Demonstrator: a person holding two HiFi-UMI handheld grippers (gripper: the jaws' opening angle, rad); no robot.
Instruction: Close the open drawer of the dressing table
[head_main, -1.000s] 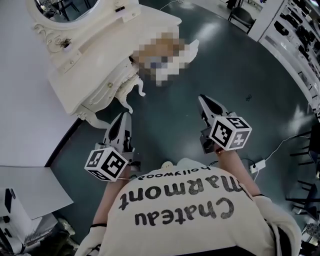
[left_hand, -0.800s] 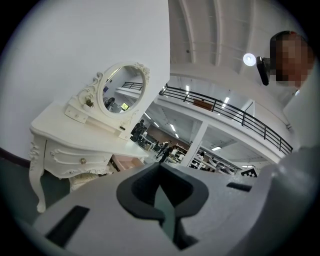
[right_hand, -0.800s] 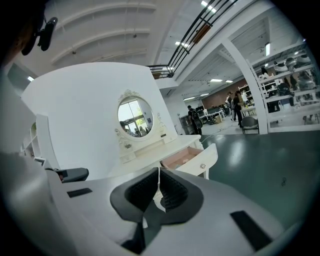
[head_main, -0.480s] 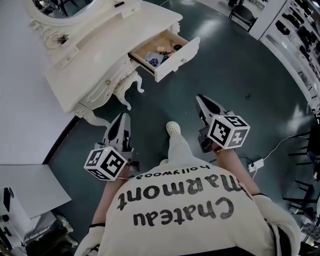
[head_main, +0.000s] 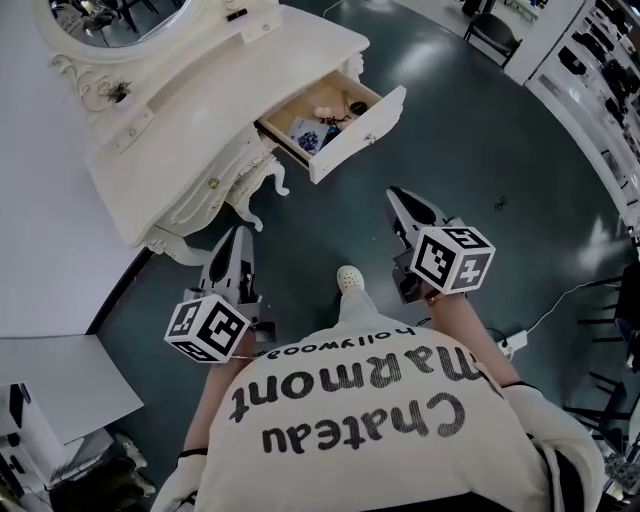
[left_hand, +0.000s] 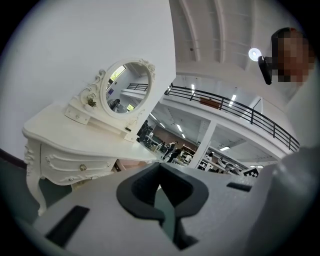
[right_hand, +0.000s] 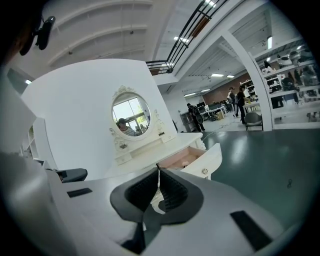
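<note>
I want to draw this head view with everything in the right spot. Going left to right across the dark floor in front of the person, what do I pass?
left gripper → white shoe → right gripper

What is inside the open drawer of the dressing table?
In the drawer, on its wooden floor: a blue-and-white item and some dark bits, too small to identify. The drawer's rear is hidden under the tabletop.
</note>
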